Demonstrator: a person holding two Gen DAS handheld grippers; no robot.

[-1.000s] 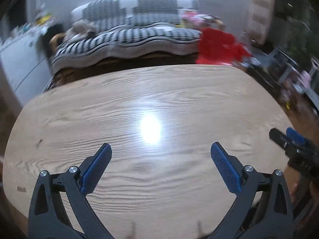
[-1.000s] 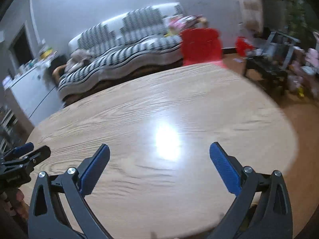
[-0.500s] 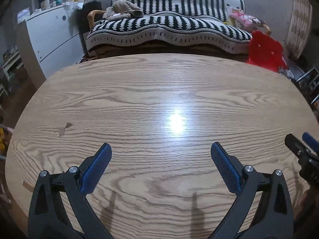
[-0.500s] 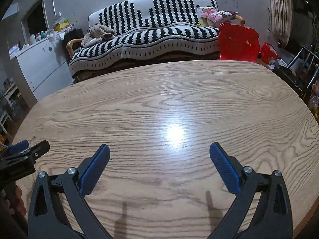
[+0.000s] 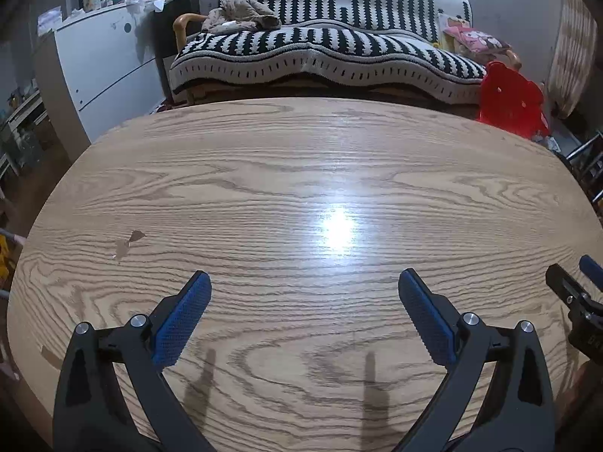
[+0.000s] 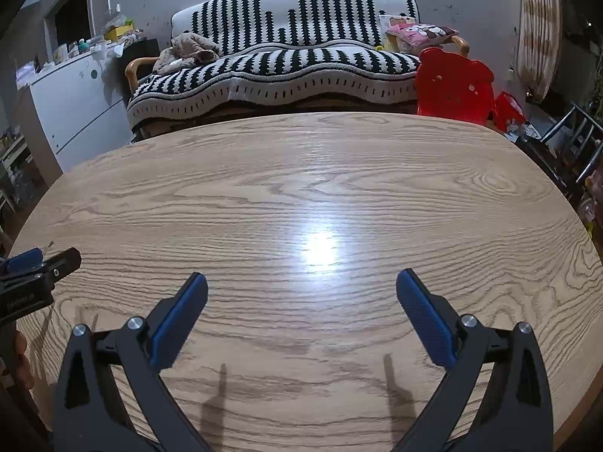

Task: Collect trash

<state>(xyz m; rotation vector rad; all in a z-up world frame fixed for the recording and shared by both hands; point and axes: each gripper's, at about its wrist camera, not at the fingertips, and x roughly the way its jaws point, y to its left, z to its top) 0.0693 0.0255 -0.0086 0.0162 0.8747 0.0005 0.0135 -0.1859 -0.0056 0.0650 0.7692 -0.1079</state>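
Both views now sharp and level after a blurred swing a second ago. Left gripper [image 5: 304, 282] and right gripper [image 6: 301, 282] hover over the tabletop [image 5: 301, 173], fingers spread wide, holding nothing. No trash visible (only a small mark [image 5: 128, 243] left of the glare). Likely searching.

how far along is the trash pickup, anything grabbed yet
Nothing looks collected. The left gripper and right gripper are both open and hold nothing, above the wooden table. No trash or bin shows in either view; the only thing on the tabletop is a small brownish mark ahead and left of the left gripper, and I cannot tell whether it is a scrap or a stain. Finding and picking up trash is all still left.
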